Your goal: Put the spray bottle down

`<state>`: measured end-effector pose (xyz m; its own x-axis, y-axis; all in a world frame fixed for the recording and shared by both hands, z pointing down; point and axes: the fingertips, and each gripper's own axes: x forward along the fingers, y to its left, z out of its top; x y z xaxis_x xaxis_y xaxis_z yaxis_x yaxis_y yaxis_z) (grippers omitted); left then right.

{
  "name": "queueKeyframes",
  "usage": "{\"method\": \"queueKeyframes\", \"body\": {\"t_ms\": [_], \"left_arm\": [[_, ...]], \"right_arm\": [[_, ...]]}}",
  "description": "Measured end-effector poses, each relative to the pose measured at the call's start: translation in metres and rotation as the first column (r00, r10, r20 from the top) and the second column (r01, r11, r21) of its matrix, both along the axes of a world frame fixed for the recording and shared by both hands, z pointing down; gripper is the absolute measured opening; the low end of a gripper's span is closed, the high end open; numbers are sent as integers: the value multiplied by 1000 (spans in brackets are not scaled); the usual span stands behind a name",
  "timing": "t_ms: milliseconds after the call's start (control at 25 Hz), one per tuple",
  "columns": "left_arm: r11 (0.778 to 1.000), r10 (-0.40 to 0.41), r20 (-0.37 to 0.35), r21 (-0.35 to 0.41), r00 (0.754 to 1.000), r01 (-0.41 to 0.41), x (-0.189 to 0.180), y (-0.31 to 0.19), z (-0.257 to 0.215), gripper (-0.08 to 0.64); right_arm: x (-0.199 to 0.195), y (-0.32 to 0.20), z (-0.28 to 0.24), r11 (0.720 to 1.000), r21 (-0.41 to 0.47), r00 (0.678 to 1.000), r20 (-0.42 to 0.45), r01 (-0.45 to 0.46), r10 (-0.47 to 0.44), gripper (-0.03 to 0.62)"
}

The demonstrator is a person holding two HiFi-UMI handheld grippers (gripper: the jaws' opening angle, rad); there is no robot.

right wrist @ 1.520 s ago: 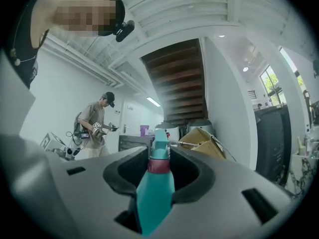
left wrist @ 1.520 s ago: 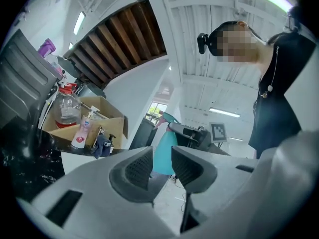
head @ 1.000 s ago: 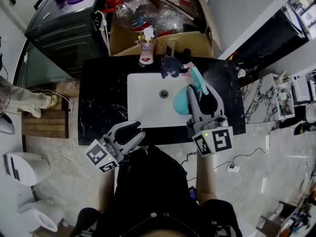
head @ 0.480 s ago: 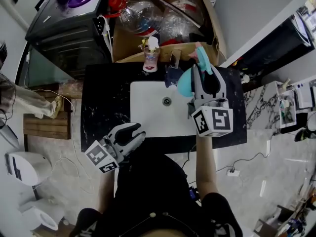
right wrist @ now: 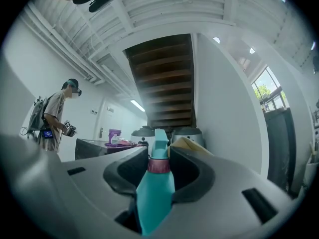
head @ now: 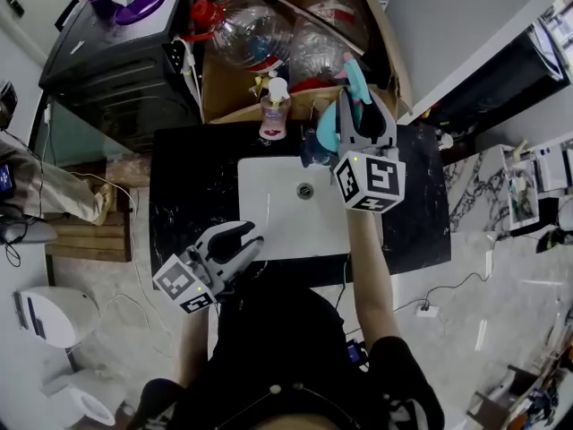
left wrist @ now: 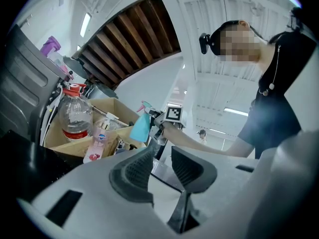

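The black worktop with its white sink fills the middle of the picture. At the sink's upper right corner, the right claw grips the teal spray bottle. At lower left, the left claw stands open and empty.

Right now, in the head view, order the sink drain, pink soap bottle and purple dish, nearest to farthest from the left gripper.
1. Sink drain, just ahead of left gripper.
2. Pink soap bottle, counter's back edge.
3. Purple dish, far back left.
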<state>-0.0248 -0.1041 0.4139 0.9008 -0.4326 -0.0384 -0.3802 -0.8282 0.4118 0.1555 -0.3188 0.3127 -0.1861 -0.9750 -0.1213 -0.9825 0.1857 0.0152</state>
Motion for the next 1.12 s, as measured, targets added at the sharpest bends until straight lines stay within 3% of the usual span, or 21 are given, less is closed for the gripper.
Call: {"method": "queueKeyframes", "body": {"t_ms": [360,1120], "left_arm": [[999,-49,-2,-11,999,49,-13,-12,4,117],[995,-89,18,-39,996,90,-20,-8,18,117]], "right_arm": [[-3,-35,11,1000,26,1000,9,-11,10,141],[0,-49,29,994,105,999,24,24,-27,141]]}}
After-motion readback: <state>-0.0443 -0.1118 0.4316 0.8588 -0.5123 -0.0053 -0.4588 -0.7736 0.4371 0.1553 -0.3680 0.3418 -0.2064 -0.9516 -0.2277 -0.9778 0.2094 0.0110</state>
